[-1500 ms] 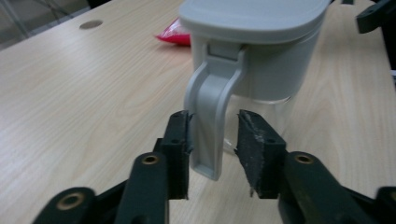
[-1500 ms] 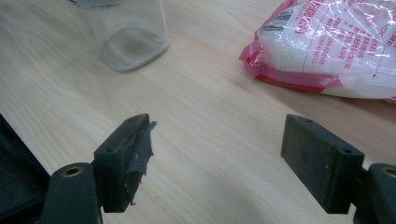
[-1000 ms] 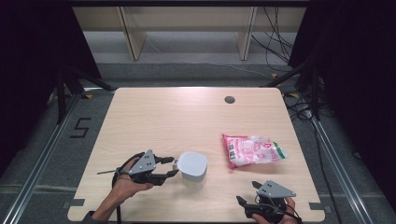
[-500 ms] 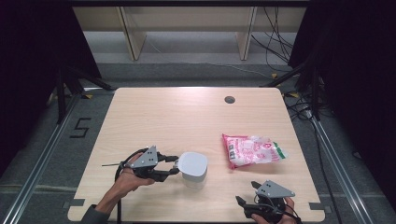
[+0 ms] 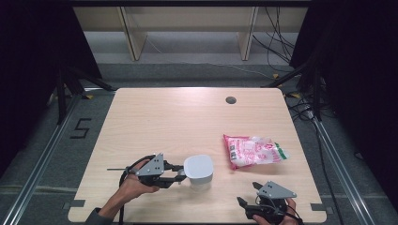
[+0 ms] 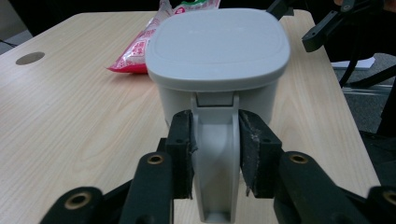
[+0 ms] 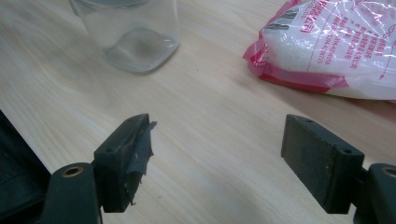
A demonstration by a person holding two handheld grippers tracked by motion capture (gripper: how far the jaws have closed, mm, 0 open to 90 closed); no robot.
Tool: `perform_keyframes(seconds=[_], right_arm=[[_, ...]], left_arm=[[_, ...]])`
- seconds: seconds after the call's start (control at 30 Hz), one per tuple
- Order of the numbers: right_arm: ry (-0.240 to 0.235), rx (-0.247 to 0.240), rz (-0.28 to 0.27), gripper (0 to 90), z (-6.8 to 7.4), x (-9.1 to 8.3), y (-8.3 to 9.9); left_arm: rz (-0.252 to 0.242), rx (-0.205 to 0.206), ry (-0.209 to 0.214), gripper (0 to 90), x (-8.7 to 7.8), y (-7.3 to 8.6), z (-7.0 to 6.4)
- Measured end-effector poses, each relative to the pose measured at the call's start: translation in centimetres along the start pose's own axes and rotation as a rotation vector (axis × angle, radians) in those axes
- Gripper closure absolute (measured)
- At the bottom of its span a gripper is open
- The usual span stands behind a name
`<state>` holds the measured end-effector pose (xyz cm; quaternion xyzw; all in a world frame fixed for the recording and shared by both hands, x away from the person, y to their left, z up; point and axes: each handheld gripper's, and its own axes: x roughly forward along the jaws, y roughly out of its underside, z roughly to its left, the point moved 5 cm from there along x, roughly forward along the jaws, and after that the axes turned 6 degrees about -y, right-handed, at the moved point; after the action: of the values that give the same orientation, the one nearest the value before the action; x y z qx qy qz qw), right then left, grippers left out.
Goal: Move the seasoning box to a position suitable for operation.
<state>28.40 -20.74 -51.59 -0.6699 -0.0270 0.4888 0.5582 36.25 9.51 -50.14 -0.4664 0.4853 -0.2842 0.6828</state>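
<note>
A clear plastic container (image 5: 198,169) with a pale grey lid stands near the table's front edge, left of centre. My left gripper (image 5: 180,174) reaches it from the left. In the left gripper view the jaws are shut on the container's grey side handle (image 6: 215,154), below the lid (image 6: 217,51). A pink-and-white bag of white grains (image 5: 253,151) lies flat to the right of the container. My right gripper (image 5: 248,193) rests open at the front right with nothing between its jaws. In the right gripper view, that gripper (image 7: 217,163) faces the container's base (image 7: 133,37) and the bag (image 7: 336,51).
The wooden table (image 5: 178,122) has a round cable hole (image 5: 230,100) at the back right. Behind the container in the left gripper view I see the bag (image 6: 140,46) and the right gripper (image 6: 299,21). Floor rails and cables run around the table.
My left gripper has moved right to the container and closed on its side handle. The right gripper, the container and the bag have stayed in place.
</note>
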Motion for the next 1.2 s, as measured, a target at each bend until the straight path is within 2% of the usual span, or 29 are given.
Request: perform_keyframes(seconds=[0.07,0.23,0.27,0.3,0.33,0.37,0.4,0.47,0.5,0.6,0.77,0.8,0.83,0.87,0.93,1.1,1.13,1.2], right_arm=[[0.004,-0.034,-0.016,25.2,-0.2,0.1,-0.1],[0.002,-0.038,-0.018,25.2,-0.3,0.1,-0.1],[-0.008,0.011,-0.006,25.2,0.1,0.1,0.0],[-0.008,0.011,-0.006,25.2,0.1,0.1,0.0],[-0.004,0.022,0.003,25.2,0.3,0.0,0.0],[-0.004,0.022,0.003,25.2,0.3,0.0,0.0],[0.002,-0.008,-0.008,25.2,0.0,0.0,0.0],[-0.008,0.006,-0.008,25.2,0.1,0.1,0.0],[0.001,0.008,0.003,25.2,0.1,0.0,0.0],[0.001,0.011,0.004,25.2,0.1,0.0,0.0],[-0.002,0.000,-0.009,25.2,0.0,0.1,0.0],[0.000,0.026,-0.001,25.2,0.2,0.0,0.0],[-0.001,-0.010,-0.008,25.2,-0.1,0.1,-0.1],[-0.003,0.004,-0.010,25.2,0.1,0.1,0.0],[0.000,-0.017,-0.012,25.2,-0.1,0.1,-0.1],[-0.003,0.009,-0.009,25.2,0.1,0.1,0.0],[-0.006,-0.013,-0.013,25.2,0.0,0.1,-0.1],[-0.005,-0.011,-0.013,25.2,0.0,0.1,-0.1]], left_arm=[[0.008,0.000,-0.021,67.8,0.1,-0.1,0.1],[0.013,-0.002,-0.054,67.7,0.3,-0.1,0.7],[0.012,-0.004,-0.062,67.8,0.3,-0.1,0.8],[0.014,-0.012,-0.066,67.8,0.4,-0.1,0.9],[0.015,0.007,-0.080,67.7,0.5,-0.2,1.3],[0.015,0.007,-0.080,67.6,0.5,-0.2,1.3],[0.011,0.007,-0.089,67.6,0.7,-0.2,1.5],[0.012,-0.002,-0.098,67.7,0.8,-0.2,1.8],[0.023,0.009,-0.101,67.7,0.8,-0.2,2.1],[0.013,-0.002,-0.116,67.7,1.1,-0.1,2.7],[0.018,-0.011,-0.141,67.8,1.4,-0.2,3.5],[0.017,-0.015,-0.142,67.8,1.5,-0.3,3.5],[0.017,-0.015,-0.146,67.8,1.5,-0.3,3.6],[0.023,-0.010,-0.144,67.8,1.6,-0.3,3.7],[0.020,-0.021,-0.156,67.8,1.8,-0.4,3.9],[0.021,-0.028,-0.169,67.8,2.3,-0.5,4.6],[0.017,-0.034,-0.170,67.8,2.4,-0.6,4.7],[0.006,-0.042,-0.167,67.8,2.6,-0.5,4.9]])
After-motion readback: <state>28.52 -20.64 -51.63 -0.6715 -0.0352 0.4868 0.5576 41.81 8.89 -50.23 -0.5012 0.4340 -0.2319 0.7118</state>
